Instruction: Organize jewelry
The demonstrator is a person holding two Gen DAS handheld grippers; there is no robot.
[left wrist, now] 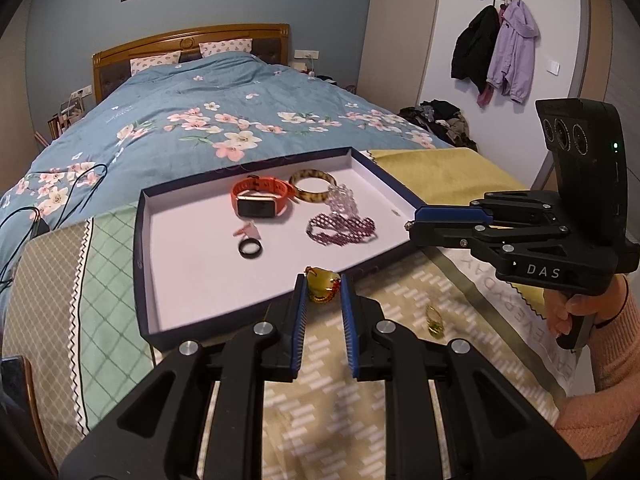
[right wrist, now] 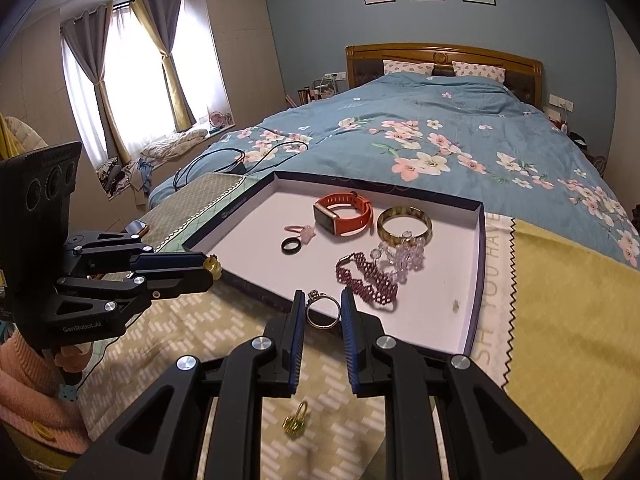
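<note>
A shallow dark box with a white floor (left wrist: 192, 272) (right wrist: 256, 240) holds an orange watch (left wrist: 260, 198) (right wrist: 344, 214), a tortoiseshell bangle (left wrist: 313, 186) (right wrist: 404, 222), a clear bead bracelet (left wrist: 343, 199) (right wrist: 402, 258), a purple bead bracelet (left wrist: 342, 231) (right wrist: 368, 278), a black ring (left wrist: 250, 248) (right wrist: 289, 245) and a pink clip (left wrist: 247, 231) (right wrist: 301, 233). My left gripper (left wrist: 324, 290) (right wrist: 212, 270) is shut on an amber pendant (left wrist: 323, 285) at the box's near edge. My right gripper (right wrist: 323, 310) (left wrist: 412, 226) is shut on a silver ring (right wrist: 323, 310) over the box's near right edge.
A small green-and-gold ring (left wrist: 434, 320) (right wrist: 296, 420) lies on the patterned cloth in front of the box. A yellow cloth (right wrist: 560, 320) lies to the right. The bed with a blue floral quilt (left wrist: 224, 120) lies behind, with a black cable (right wrist: 224, 164) on it.
</note>
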